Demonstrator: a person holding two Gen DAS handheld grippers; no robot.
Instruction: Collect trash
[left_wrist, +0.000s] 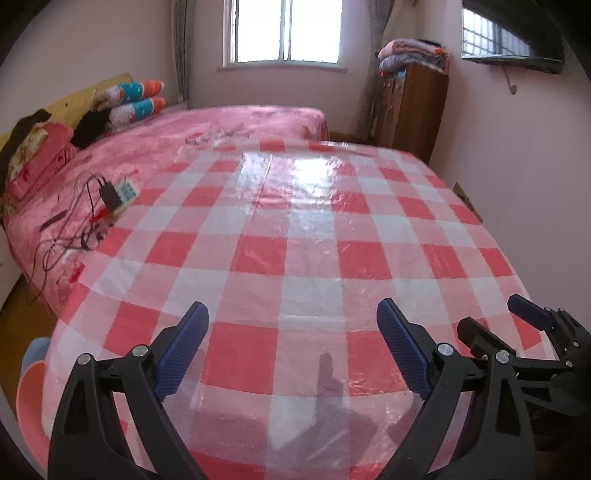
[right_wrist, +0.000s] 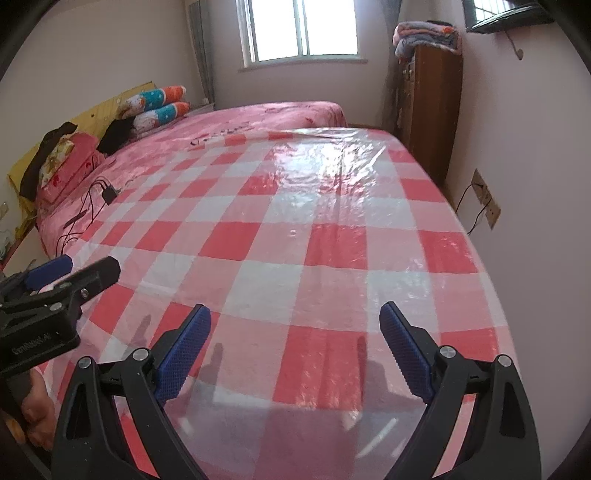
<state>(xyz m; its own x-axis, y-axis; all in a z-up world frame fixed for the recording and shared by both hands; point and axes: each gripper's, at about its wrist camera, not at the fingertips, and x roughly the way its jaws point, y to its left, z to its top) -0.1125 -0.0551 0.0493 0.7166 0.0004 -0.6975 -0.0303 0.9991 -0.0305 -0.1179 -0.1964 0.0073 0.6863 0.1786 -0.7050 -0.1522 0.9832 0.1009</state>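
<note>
**No trash in sight: both grippers wait, spread wide, over the checked counter**

The left gripper (left_wrist: 291, 347) and the right gripper (right_wrist: 295, 347) hover side by side above the near edge of the counter (left_wrist: 295, 236), each released, jaws wide apart and holding nothing. The red-and-white checked plastic cover lies bare and glossy under the window (left_wrist: 286, 31); no piece of trash shows on it in either view, so where the trash lies cannot be told from here. Beyond the counter's left edge, a charger and tangled cables (left_wrist: 92, 206) lie on the pink bed (left_wrist: 207, 129); these look like belongings, not rubbish. A pink basin-like rim (left_wrist: 27, 402) shows low at the left, possibly a receptacle.

To do this step well, I would sweep both cameras slowly around the counter's edges and the floor, keeping the jaws spread until a real target appears.
</note>
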